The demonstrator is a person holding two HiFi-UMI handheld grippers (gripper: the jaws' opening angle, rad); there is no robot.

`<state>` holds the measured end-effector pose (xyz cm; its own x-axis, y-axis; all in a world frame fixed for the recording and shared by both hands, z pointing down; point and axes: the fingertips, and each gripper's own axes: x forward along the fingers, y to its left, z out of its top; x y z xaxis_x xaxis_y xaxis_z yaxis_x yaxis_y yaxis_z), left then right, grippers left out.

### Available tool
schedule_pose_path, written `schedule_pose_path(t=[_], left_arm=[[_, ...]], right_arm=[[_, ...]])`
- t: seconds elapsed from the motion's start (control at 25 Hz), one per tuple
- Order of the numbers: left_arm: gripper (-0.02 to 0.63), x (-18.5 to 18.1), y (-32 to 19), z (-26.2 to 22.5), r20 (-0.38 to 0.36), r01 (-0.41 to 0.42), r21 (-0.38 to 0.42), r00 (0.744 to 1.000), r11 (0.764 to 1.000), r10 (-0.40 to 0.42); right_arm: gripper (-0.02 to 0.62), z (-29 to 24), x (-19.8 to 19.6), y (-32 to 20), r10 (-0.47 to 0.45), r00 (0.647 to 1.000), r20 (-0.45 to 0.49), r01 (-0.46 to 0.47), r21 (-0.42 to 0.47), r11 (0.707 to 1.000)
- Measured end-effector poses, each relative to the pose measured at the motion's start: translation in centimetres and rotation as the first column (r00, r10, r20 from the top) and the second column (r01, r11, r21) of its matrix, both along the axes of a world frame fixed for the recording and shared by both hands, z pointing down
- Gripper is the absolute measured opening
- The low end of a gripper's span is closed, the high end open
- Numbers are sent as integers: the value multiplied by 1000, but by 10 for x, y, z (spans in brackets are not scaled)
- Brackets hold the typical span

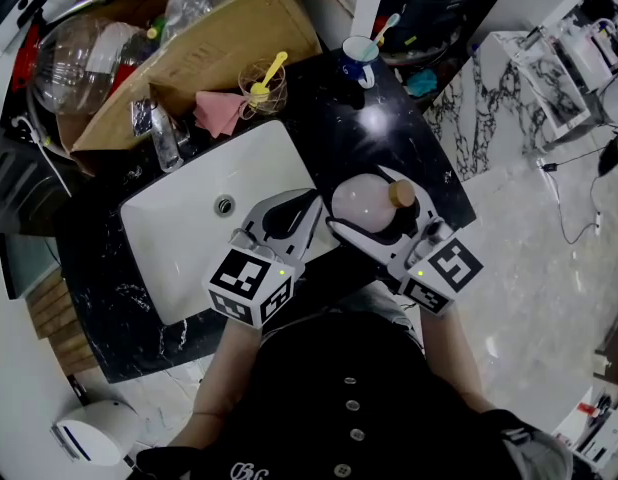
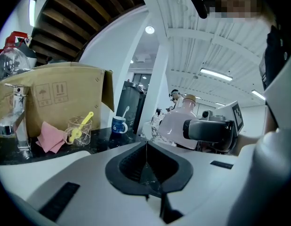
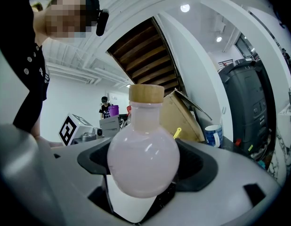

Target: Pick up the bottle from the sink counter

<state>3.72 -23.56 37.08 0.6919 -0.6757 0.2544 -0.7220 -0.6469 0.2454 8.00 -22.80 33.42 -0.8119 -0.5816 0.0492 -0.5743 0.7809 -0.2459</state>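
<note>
Holding bottle (image 3: 141, 149) w/ R gripper (image 3: 143, 173) jaws clamped on its round belly: glossy, prob. slippery, fragile, liquid-heavy, so grip below neck; L gripper (image 2: 146, 171) jaws together, empty.

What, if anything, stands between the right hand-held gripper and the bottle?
Nothing visible does. The bottle already sits between the jaws of the right hand-held gripper, which close on its round body. The left hand-held gripper is shut and empty, off to the side.
</note>
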Motion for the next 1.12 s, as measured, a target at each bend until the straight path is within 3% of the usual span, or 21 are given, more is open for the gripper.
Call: schedule_pose_path(t=[0.16,1.12], left_arm=[[21,-1,1,0,1,3,0,1000,1000,-3],[21,4,4,2,-1,-24,-10,1000,1000,24]], right_arm=[[400,5,3,-1,8,999,-41,-8,7,1000],[399,-8,3,-2,20,998,52,-21,4,1000]])
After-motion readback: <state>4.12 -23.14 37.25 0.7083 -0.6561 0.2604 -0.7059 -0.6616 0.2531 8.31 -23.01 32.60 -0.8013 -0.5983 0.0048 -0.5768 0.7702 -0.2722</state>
